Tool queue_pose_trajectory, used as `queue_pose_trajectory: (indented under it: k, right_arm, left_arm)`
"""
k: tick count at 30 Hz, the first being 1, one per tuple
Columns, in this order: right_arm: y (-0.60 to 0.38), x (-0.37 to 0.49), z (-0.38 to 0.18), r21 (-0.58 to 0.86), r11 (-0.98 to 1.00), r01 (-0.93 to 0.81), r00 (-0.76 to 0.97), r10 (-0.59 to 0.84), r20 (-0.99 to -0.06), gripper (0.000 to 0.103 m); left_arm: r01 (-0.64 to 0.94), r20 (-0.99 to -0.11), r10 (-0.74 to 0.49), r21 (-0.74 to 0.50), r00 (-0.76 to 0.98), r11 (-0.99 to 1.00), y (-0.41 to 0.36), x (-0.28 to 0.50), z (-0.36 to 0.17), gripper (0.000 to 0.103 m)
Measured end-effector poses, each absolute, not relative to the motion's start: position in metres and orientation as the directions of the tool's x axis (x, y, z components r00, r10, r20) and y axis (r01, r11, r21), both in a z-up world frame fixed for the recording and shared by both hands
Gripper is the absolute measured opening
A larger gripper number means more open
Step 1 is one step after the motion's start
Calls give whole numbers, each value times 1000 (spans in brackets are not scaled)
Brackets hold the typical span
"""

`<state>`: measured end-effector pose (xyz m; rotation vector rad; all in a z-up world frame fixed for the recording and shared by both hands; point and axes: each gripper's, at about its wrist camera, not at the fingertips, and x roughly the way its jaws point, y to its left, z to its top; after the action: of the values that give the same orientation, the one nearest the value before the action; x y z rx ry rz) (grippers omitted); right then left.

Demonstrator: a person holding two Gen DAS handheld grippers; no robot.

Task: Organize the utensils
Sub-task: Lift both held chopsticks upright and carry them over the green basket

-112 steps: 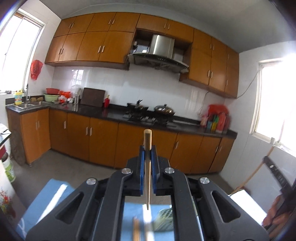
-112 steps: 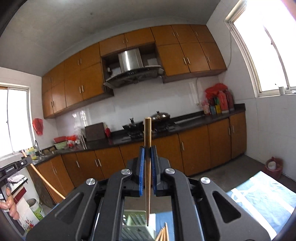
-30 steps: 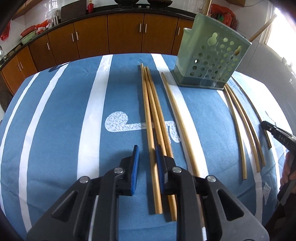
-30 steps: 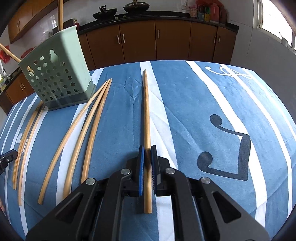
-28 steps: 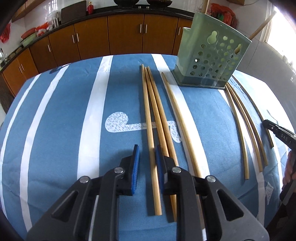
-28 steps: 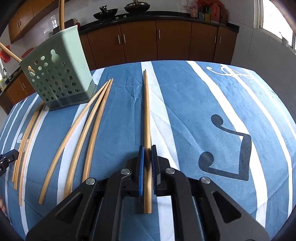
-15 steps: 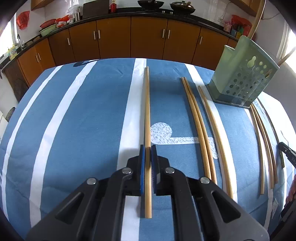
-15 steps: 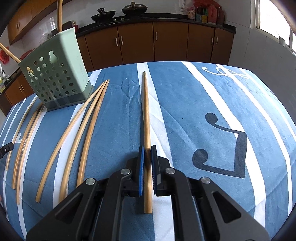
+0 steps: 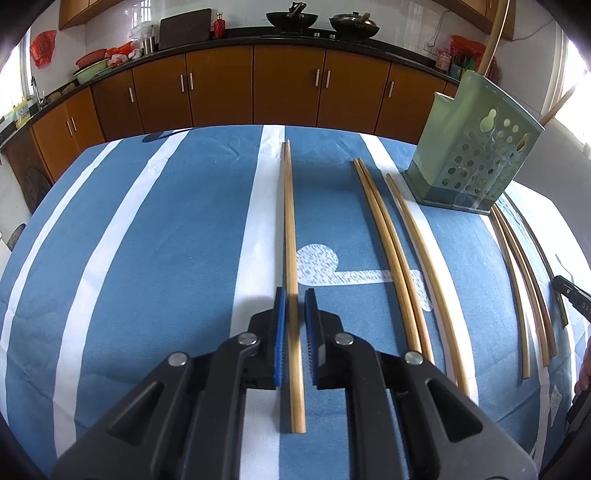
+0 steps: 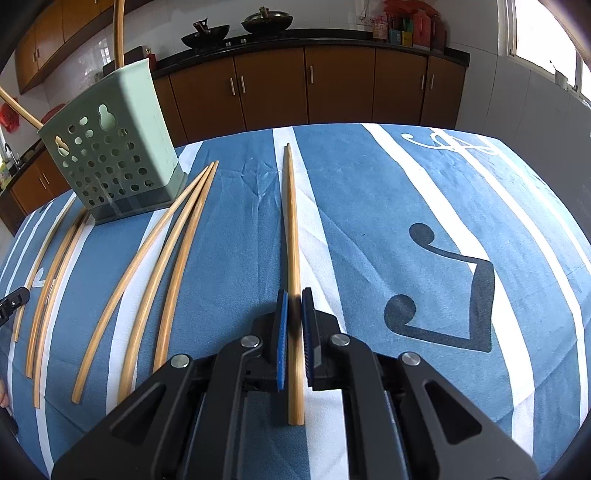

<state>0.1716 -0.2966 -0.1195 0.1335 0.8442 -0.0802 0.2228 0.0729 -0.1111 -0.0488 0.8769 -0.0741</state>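
The left gripper (image 9: 294, 301) hangs low over the table, its jaws a little apart on both sides of one chopstick (image 9: 290, 236). A gap shows at each blue pad, so nothing is clamped. The chopstick lies flat on the blue striped cloth (image 9: 155, 236), pointing away.

The right gripper (image 10: 294, 301) is in the same pose over another chopstick (image 10: 291, 236). Its jaws are narrow and very near the wood; a thin gap seems to remain.

Between the two grippers more chopsticks (image 10: 159, 266) lie loose on the cloth, in groups. Farther off stands the green holder (image 10: 110, 155), upright, with two sticks (image 10: 119, 31) inside. Behind are brown cabinets (image 9: 221, 86).
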Motion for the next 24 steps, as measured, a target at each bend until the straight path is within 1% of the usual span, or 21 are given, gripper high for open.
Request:
queue_pose_trajectory:
  k: [13,20,22,24]
  right_arm:
    - [-297,160,-120,88,989,121,662,-14,-749,9]
    - [-298,153,-119,96,988,118,664,-6,-748,8]
    - [-301,148,-113,113,986,123,683,-1,-731,7]
    - [-305,141,-101,129,984,125,716,0,-698,7]
  left_arm:
    - [46,-773,-75,-60,630,997,75,212,-112,12]
    - [42,-775,-48,-28,630,999,72,202,-111,8]
    - [37,-791,-46,-30,611,999,74,201,-109,8]
    - [33,-788,-44,-30,615,999,76,198,-104,8]
